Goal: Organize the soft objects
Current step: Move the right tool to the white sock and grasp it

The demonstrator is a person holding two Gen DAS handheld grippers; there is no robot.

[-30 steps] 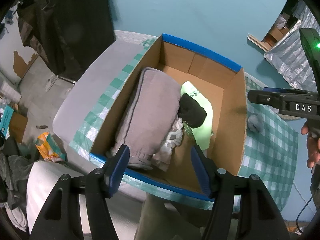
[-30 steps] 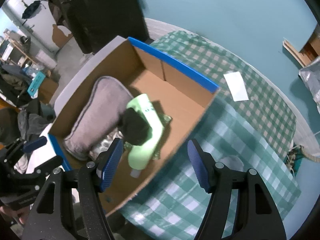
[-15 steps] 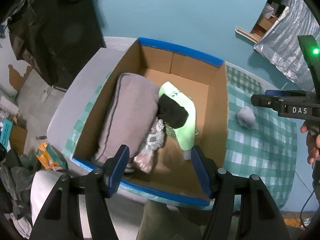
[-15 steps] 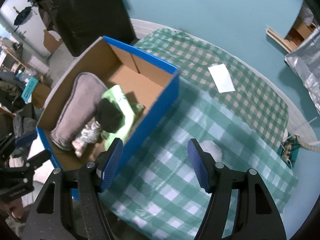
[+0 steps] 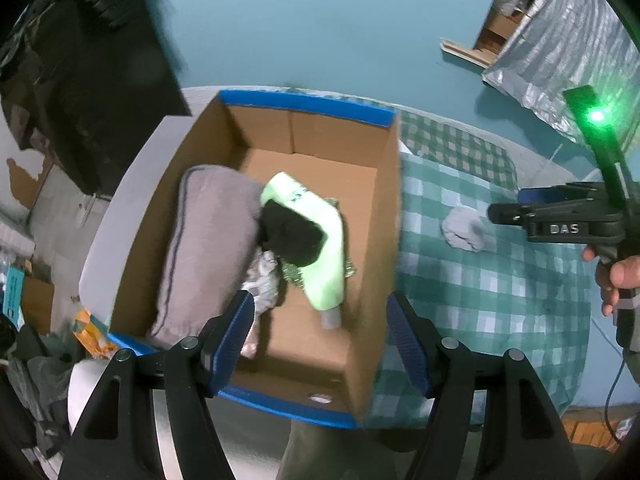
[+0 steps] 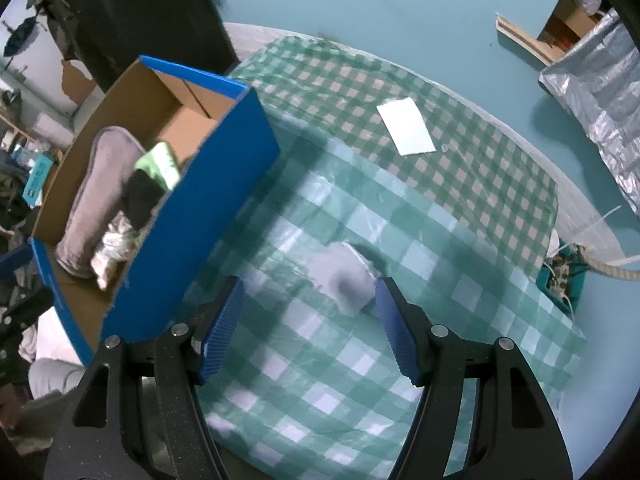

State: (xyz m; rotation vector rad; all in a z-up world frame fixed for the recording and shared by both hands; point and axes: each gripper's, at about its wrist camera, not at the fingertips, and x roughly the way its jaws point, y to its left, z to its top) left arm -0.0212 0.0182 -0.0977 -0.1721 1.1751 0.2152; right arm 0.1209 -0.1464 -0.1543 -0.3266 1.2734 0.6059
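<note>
A cardboard box with blue outer walls [image 5: 384, 216] [image 6: 224, 184] stands on the table's left part. Inside lie a grey folded cloth [image 5: 204, 240], a light green soft item [image 5: 320, 240], a black soft item [image 5: 292, 236] and a pale crumpled cloth [image 5: 264, 280]. A small grey soft bundle [image 5: 462, 228] [image 6: 344, 276] lies on the green checked tablecloth to the box's right. My left gripper [image 5: 320, 340] is open above the box's near end. My right gripper [image 6: 308, 320] is open just above the grey bundle, which sits by the right fingertip.
A white paper slip [image 6: 406, 126] lies on the checked tablecloth [image 6: 460, 200] farther back. A silver foil sheet [image 6: 600, 80] hangs at the right. Clutter and a white bag [image 5: 92, 392] sit off the table's left edge. The floor is teal.
My right gripper has swung right from over the box to over the grey bundle on the cloth. My left gripper has shifted slightly right along the box.
</note>
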